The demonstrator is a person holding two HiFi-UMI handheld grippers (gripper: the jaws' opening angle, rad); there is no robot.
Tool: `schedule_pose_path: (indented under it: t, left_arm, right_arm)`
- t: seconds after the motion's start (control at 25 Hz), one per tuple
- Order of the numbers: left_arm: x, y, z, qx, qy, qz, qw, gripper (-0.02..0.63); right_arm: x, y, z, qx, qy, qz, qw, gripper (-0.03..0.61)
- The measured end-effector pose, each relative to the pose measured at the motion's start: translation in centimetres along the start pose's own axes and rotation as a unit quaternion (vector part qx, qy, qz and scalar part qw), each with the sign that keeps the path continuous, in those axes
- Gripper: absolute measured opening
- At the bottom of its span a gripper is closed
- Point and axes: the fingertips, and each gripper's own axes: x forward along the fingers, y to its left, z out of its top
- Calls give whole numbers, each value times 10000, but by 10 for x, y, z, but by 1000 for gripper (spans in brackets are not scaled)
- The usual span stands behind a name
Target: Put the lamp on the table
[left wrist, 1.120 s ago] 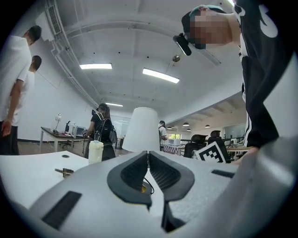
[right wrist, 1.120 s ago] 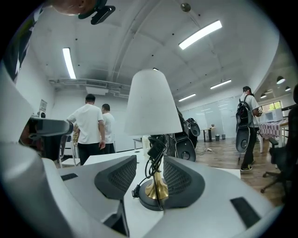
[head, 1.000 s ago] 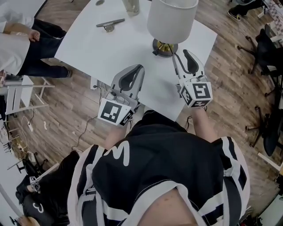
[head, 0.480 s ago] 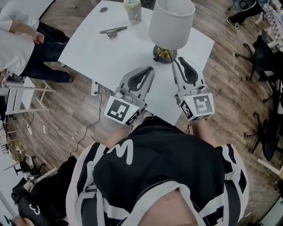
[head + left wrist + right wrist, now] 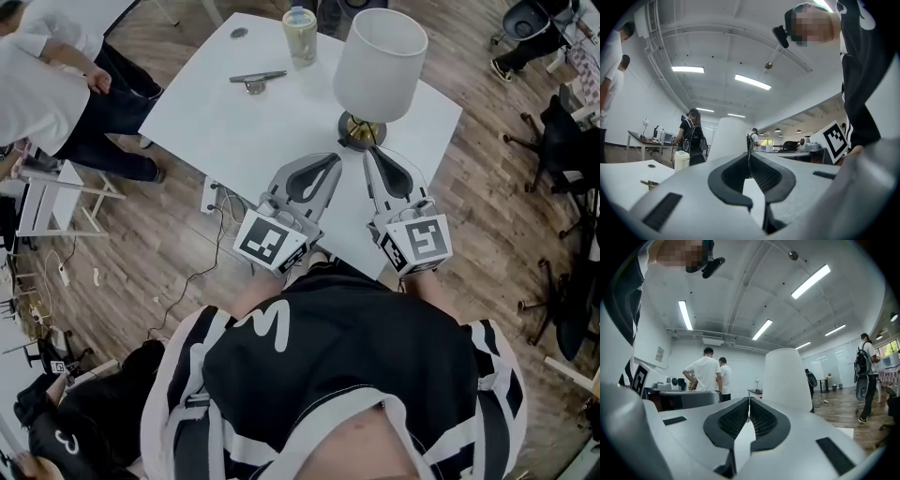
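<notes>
We see lamp (image 5: 380, 70) upright on counter (image 5: 234, 122) | base just in front of our R gripper (image 5: 373, 155), not touching | R jaws just closed, nothing in them | L gripper (image 5: 330, 161) jaws closed too, empty | R is nearer to lamp

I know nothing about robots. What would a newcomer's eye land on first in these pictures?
A white-shaded lamp stands on the white table, toward its right side in the head view. Just short of its base hover the grey left tongs and right tongs, each carrying a black-and-white marker cube. Both are shut and empty, the right tongs having just closed. A bottle stands at the table's far edge.
</notes>
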Motion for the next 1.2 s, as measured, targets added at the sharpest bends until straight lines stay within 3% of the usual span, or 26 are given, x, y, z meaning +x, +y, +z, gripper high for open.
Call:
schedule_pose_path:
  t: [0.76, 1.2]
  left_arm:
    - [-24, -4, -9, -96, -78, -329, 9994, 17]
    - [-36, -56, 5, 70, -256, -342, 9991, 17]
  right_arm:
    - [-17, 22, -16, 30, -68, -490, 9988, 23]
    - [-69, 25, 1, -74, -230, -538, 9983, 23]
